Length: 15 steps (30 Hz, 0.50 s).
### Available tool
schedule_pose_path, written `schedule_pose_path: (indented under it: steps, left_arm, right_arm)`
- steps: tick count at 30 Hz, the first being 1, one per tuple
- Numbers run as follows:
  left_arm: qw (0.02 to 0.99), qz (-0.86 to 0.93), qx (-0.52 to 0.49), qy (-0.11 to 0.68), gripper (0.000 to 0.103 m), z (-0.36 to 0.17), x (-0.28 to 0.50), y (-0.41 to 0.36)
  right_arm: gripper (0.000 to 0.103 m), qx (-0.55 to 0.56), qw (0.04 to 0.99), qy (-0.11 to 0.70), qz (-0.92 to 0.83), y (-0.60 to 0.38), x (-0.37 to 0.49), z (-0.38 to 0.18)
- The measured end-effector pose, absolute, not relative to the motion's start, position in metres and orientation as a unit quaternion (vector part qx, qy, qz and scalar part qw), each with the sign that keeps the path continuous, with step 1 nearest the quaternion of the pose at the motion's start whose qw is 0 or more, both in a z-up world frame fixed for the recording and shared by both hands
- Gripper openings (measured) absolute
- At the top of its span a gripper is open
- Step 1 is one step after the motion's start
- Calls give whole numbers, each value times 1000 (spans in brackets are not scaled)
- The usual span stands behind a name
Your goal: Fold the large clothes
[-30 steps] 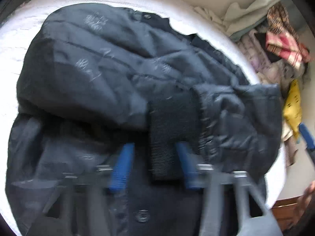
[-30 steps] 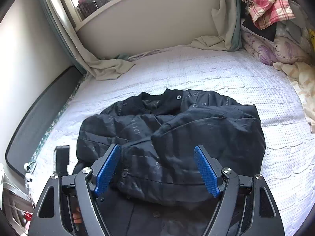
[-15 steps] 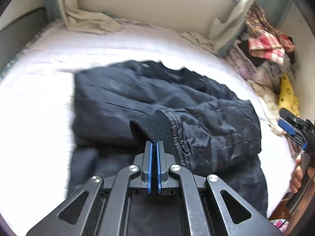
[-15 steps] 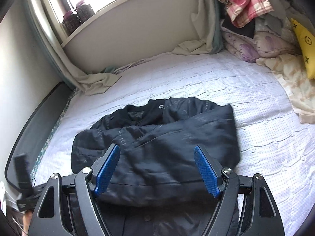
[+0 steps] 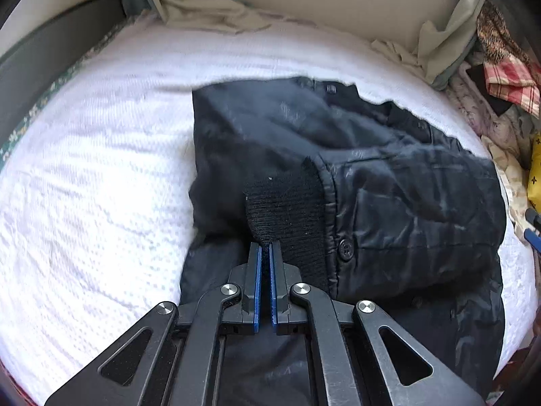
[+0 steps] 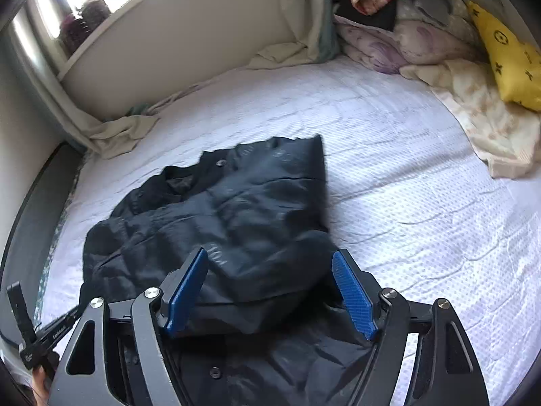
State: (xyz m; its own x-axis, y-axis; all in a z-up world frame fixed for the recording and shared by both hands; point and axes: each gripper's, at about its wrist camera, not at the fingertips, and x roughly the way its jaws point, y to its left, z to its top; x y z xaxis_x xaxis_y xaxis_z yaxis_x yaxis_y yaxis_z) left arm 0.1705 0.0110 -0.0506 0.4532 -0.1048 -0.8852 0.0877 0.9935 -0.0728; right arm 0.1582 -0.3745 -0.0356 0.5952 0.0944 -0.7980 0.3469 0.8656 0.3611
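Note:
A black padded jacket (image 5: 389, 176) lies on the white bed (image 5: 84, 203), its sleeves folded over the body. My left gripper (image 5: 265, 247) is shut on the black knitted cuff (image 5: 284, 203) of one sleeve and holds it over the jacket's middle. In the right wrist view the jacket (image 6: 236, 209) lies ahead. My right gripper (image 6: 270, 267) is open and empty, its blue pads (image 6: 351, 291) spread over the jacket's near part. The right gripper's tip also shows at the right edge of the left wrist view (image 5: 532, 230).
A pile of clothes and bedding (image 6: 422, 34) with a yellow cushion (image 6: 507, 57) lies at the bed's right side. A crumpled pale curtain (image 6: 121, 132) hangs along the far wall under the windowsill. A dark bed frame (image 5: 50, 57) runs along the left.
My left gripper has shut on the knitted cuff and pulled back with it, carrying the sleeve leftwards. My right gripper has stayed open and swung its view to the right.

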Motion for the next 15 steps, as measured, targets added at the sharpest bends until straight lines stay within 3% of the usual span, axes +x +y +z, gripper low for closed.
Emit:
schedule_pose_path:
  steps: [4,8,12,15]
  left_arm:
    - [854,-59,2,517,11,-44,167,8]
    - [889,-26,23,457,13,-17,163,7]
    - [899,-57,35,432,40,-7,163,-10]
    - [900,-59,59,428,44,-14,171,-23]
  right_arm:
    - [74,251,855,447,-79,-379,158,-39]
    - [74,252,861,437,-59,-373,156,-37]
    - [66,233,871,431,-33,-352,159,-30]
    - [52,201,876,436,-38,-340,174,-26]
